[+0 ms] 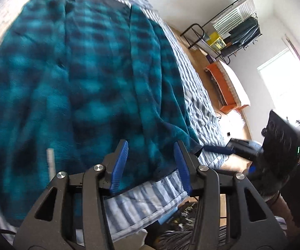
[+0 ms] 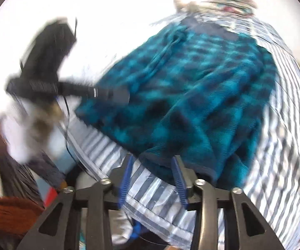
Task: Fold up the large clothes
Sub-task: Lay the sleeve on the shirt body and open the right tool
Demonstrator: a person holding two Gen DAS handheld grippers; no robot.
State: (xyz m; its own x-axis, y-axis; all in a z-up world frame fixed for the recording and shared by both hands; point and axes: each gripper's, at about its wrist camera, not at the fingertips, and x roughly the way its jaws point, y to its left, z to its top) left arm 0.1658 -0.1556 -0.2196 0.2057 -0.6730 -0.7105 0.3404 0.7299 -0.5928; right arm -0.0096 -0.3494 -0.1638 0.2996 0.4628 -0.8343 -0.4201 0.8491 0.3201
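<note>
both hand-held grippers — left [image 1: 151,164], right [image 2: 153,178] — angled downward, jaws apart

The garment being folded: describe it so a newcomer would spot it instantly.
A bed with a blue-and-white striped cover fills both views. Spread over it lies the teal-and-black checked fleece garment, fuzzy and dark-edged, the only checked fabric among stripes.

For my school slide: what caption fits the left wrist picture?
Open left gripper hovers over a teal plaid garment spread on a striped bed cover.
</note>
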